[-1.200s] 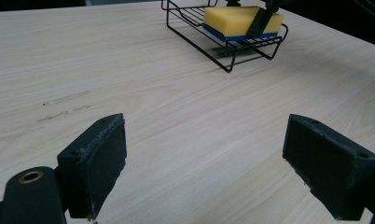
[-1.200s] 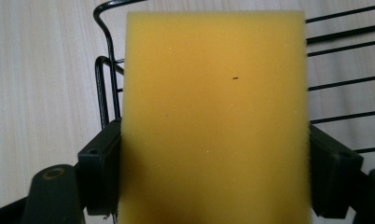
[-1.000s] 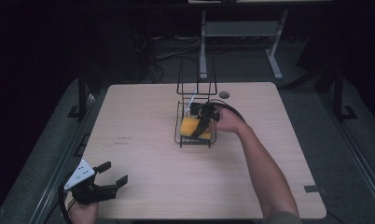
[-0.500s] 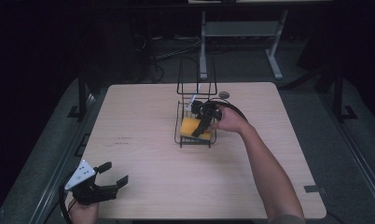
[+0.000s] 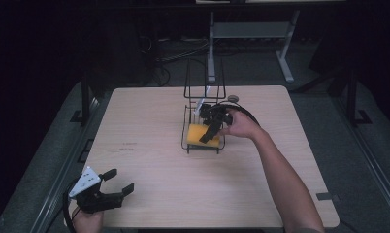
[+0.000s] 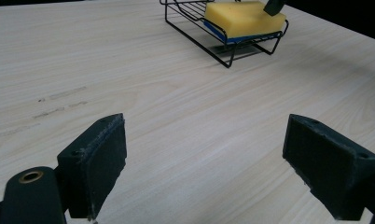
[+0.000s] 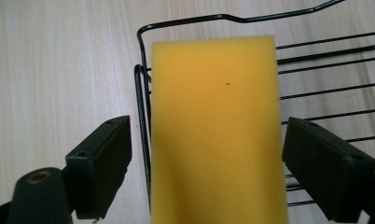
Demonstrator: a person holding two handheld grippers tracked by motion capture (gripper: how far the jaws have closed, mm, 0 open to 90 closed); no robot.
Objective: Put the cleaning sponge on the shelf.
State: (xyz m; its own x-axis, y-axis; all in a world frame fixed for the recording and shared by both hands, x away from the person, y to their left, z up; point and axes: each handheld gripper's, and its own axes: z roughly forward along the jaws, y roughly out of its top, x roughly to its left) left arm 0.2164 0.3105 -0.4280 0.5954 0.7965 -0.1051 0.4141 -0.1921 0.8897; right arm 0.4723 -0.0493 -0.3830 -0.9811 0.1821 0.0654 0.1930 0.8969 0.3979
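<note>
A yellow sponge (image 5: 199,132) with a blue underside (image 6: 244,18) lies flat in the low tray of a black wire rack (image 5: 203,148) at the table's middle. My right gripper (image 5: 208,134) hangs just over it, tilted down. In the right gripper view it stands open (image 7: 206,140), with the jaws wide on either side of the sponge (image 7: 213,116) and not touching it. The rack's rim (image 7: 141,93) runs along the sponge's left side. My left gripper (image 5: 119,180) stands open and empty at the table's near left corner, low over bare wood (image 6: 204,154), pointed toward the rack (image 6: 223,53).
Tall wire loops (image 5: 204,77) rise from the rack's far end. A small round dark object (image 5: 233,98) lies on the table behind the rack. A metal stand (image 5: 251,31) is on the floor beyond the table's far edge. Bare wood spreads left and front of the rack.
The right gripper has shifted slightly over the sponge in the rack. The left gripper has stayed where it was.
</note>
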